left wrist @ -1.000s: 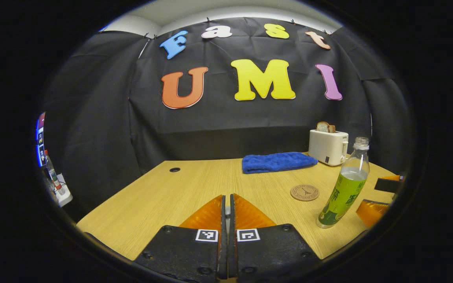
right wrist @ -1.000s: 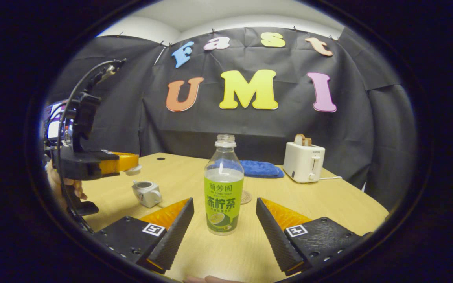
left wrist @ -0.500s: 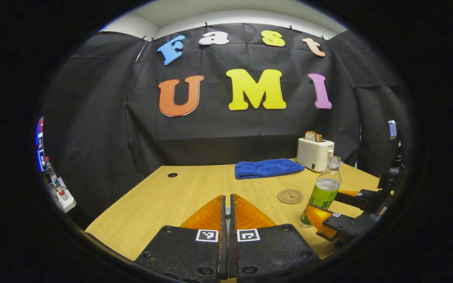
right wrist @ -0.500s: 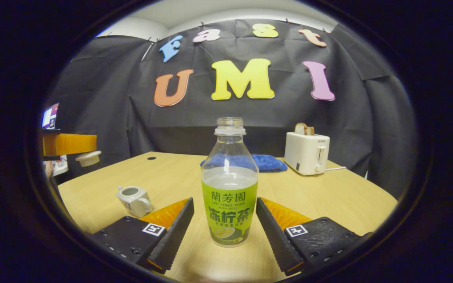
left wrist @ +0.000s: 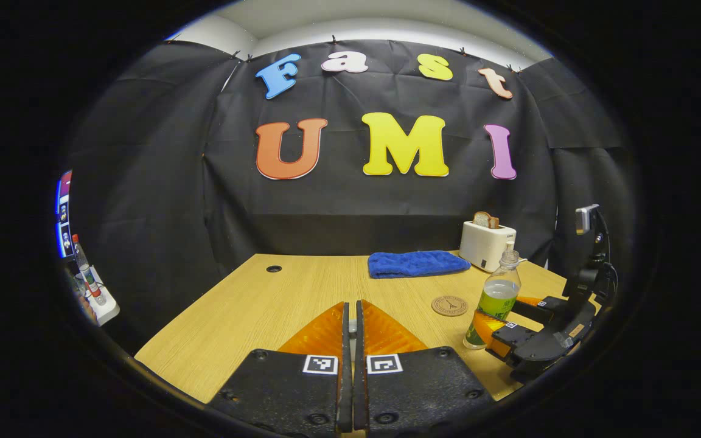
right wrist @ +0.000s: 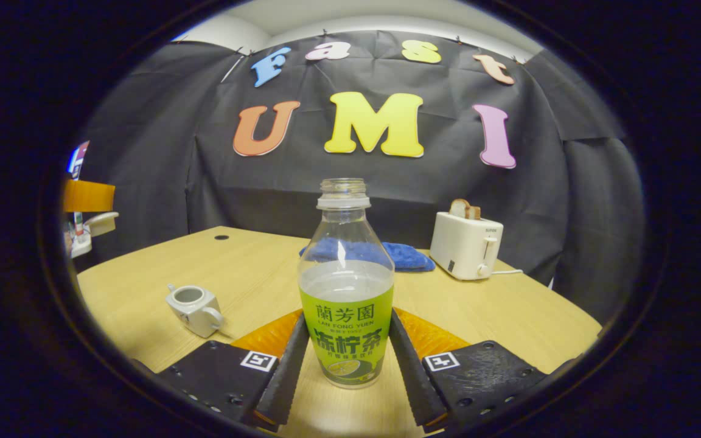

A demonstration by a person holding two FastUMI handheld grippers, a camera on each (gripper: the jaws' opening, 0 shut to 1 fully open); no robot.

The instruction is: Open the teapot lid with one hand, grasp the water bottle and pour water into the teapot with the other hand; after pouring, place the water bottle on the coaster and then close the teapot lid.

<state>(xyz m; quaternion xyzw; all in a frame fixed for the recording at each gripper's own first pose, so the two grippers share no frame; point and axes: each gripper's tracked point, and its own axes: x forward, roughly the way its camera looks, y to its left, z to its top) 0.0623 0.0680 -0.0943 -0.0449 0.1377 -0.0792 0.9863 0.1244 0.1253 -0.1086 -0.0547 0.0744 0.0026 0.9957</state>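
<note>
**A:** What had just changed around the bottle [right wrist: 345, 286]?

**B:** Half a second before, the right gripper [right wrist: 344, 356] had its fingers spread wide on either side of the bottle. By this moment they had drawn in until both pressed against its label, so the bottle was clasped while standing upright on the table [right wrist: 253, 274]. The bottle was uncapped and about half full.

**A:** And left of the bottle?

**B:** Far left of it, the lid [right wrist: 102, 222] hung in the air, and over the last second it had slid out toward the picture's edge. Nearer, left of the bottle, the teapot [right wrist: 194, 309] sat open on the table. So the lid step looked finished and the grasp made; lifting and pouring seemed next.

**A:** The left gripper [left wrist: 351, 340] itself?

**B:** In its own view its fingers were clenched tight together, with something small nipped between them, probably the lid's knob.

**A:** What was hard to see?

**B:** The lid was cut off at the edge. In the left gripper view the coaster [left wrist: 449, 305] lay just left of the bottle. In the right gripper view the cloth [right wrist: 408, 255] was partly masked behind it. To the right stood a toaster [right wrist: 465, 246].
</note>
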